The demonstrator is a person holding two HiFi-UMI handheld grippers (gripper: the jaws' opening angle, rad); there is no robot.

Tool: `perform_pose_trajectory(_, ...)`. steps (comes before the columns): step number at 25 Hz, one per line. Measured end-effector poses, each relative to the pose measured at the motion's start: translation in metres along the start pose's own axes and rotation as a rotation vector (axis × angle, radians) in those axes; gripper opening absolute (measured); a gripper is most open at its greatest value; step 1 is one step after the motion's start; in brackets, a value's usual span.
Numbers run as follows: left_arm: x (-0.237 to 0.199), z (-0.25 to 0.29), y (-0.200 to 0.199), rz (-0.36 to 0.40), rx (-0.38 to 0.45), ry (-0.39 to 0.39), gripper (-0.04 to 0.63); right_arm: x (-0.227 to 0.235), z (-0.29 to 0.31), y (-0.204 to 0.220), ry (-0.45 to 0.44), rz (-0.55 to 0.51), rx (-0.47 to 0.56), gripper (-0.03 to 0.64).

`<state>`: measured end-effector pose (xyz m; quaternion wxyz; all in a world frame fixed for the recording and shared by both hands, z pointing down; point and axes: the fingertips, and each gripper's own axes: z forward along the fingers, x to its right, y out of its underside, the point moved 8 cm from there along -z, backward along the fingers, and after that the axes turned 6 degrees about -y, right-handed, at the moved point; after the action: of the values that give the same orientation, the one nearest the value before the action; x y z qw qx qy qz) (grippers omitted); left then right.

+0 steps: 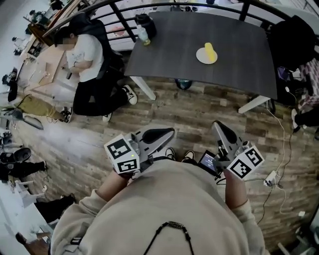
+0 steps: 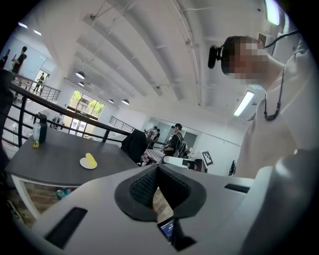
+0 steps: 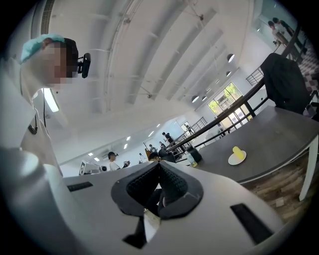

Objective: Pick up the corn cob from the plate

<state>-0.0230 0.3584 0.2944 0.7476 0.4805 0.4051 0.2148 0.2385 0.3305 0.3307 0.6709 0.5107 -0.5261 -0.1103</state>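
Corn cob (image 1: 210,52) rests on plate (image 1: 201,57) on tabletop (image 1: 229,30), well apart from left gripper (image 1: 171,132) and right gripper (image 1: 216,124), both jaws closed and empty

Wood floor (image 1: 199,112) in front of the dark table (image 1: 239,69): open. Tabletop bare all round the plate (image 1: 201,58); bottle (image 1: 143,35) and dark flask (image 1: 146,22) stand well apart at its far left corner. Flanks: seated person (image 1: 87,60) left, dark jacket (image 1: 295,40) right, railing (image 1: 164,6) behind.

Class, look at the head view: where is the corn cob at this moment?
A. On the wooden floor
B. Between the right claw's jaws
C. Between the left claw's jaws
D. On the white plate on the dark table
D: the corn cob lies on the white plate on the dark table.
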Motion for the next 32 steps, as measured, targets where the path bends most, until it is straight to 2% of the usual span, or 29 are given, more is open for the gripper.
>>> perform_pose_trajectory(3,-0.018,0.006,-0.002,-0.064,0.048,-0.033,0.000,0.007,-0.013,-0.013,0.012,-0.005,0.034,0.015)
perform_pose_trajectory(5,-0.024,0.023,-0.004,-0.075,0.058,-0.030,0.000,0.019,-0.030,-0.020,0.048,-0.024,0.047,0.015)
perform_pose_trajectory(10,-0.028,0.038,0.004,-0.081,0.052,0.055,0.000,0.034,-0.058,-0.029,0.133,-0.068,0.009,0.015)
perform_pose_trajectory(15,-0.046,0.052,-0.002,-0.037,0.037,0.101,0.000,0.034,-0.046,-0.056,0.176,-0.124,0.041,0.015)
perform_pose_trajectory(19,-0.046,0.067,-0.014,0.086,0.008,0.125,0.000,0.023,-0.047,-0.057,0.210,-0.131,0.065,0.015)
perform_pose_trajectory(21,-0.051,0.073,-0.027,0.122,0.014,0.150,0.000,0.023,-0.041,-0.063,0.237,-0.141,0.061,0.015)
perform_pose_trajectory(28,-0.116,0.111,-0.053,0.058,0.001,0.205,0.000,0.050,0.010,-0.088,0.297,-0.179,-0.002,0.015)
perform_pose_trajectory(32,-0.132,0.120,-0.063,0.068,-0.011,0.297,0.000,0.058,0.028,-0.095,0.337,-0.167,-0.007,0.015)
